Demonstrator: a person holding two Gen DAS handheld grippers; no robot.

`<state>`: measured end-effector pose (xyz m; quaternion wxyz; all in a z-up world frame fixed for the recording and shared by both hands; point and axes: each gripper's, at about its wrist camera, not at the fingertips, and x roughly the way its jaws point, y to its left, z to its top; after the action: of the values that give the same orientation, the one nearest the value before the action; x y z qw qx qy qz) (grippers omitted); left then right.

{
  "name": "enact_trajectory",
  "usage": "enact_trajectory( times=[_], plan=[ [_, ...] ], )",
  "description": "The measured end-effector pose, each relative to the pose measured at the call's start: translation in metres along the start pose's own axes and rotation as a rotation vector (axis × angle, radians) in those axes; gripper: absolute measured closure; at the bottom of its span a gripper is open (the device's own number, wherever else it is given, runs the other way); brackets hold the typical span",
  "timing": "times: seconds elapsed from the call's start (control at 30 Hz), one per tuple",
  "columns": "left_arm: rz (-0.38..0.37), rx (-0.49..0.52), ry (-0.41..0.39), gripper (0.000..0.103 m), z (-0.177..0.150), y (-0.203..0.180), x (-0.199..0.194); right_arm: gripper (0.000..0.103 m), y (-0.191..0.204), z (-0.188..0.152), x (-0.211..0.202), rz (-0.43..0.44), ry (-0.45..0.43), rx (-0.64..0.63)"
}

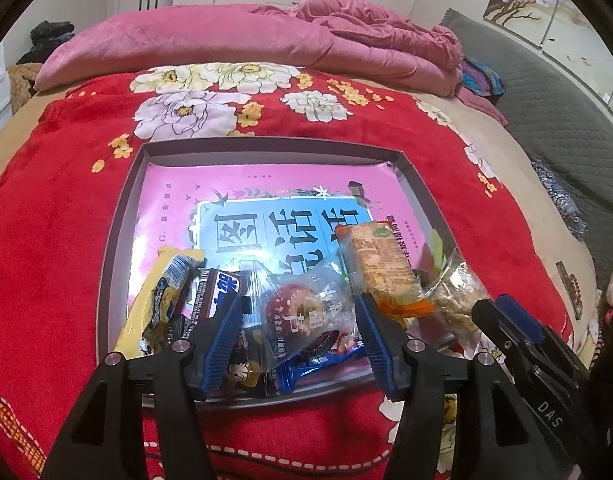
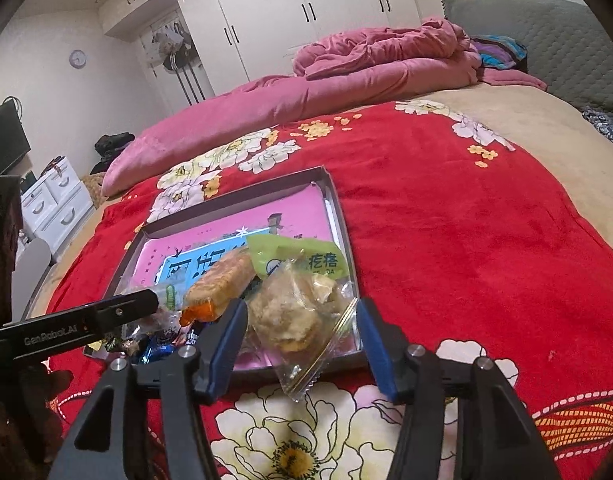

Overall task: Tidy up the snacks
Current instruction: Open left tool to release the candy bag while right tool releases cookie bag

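Currently, left tool (image 1: 300,336): held wide open, nothing gripped, over the red ball snack (image 1: 302,312).
Right tool (image 2: 302,342): wide open, empty, flanking the clear biscuit packet (image 2: 294,316).
Place: snacks piled lower centre in the grey tray (image 1: 118,216) on the bed.
Handling: judged light, crinkly, slippery, crushable; best pinched at a sealed end.

Both tongs are showing matte black arms with round silver screw heads at the joints, and ribbed blue pads lining the fingers. The left tongs (image 1: 300,334) match the right tongs (image 2: 302,338). White lettering is showing on each black casing: "DAS" and "GenRobot.AI".
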<state>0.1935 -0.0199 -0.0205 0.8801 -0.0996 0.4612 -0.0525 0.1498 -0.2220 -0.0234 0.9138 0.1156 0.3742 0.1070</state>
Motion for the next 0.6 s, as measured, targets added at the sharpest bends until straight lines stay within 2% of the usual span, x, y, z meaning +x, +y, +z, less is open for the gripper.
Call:
enact_trajectory(
  times=[0.07,0.2,0.3,0.47,0.6],
  plan=[
    [0.0,0.0,-0.005,0.042,-0.001,0.001,-0.004,0.046,0.0,0.0,-0.003,0.001,-0.005,-0.002],
    [-0.003,-0.01,-0.032,0.032,-0.001,0.003,-0.014,0.044,0.003,0.0,-0.012,0.014,-0.026,-0.01],
    [0.001,-0.015,-0.048,0.032,0.001,0.005,-0.02,0.038,0.006,0.001,-0.018,0.027,-0.044,-0.014],
    [0.01,-0.025,-0.064,0.032,-0.002,0.011,-0.033,0.036,0.013,0.001,-0.026,0.025,-0.047,-0.032],
    [0.027,-0.027,-0.064,0.03,-0.013,0.014,-0.045,0.03,0.019,-0.001,-0.031,0.024,-0.032,-0.058]
  ],
)
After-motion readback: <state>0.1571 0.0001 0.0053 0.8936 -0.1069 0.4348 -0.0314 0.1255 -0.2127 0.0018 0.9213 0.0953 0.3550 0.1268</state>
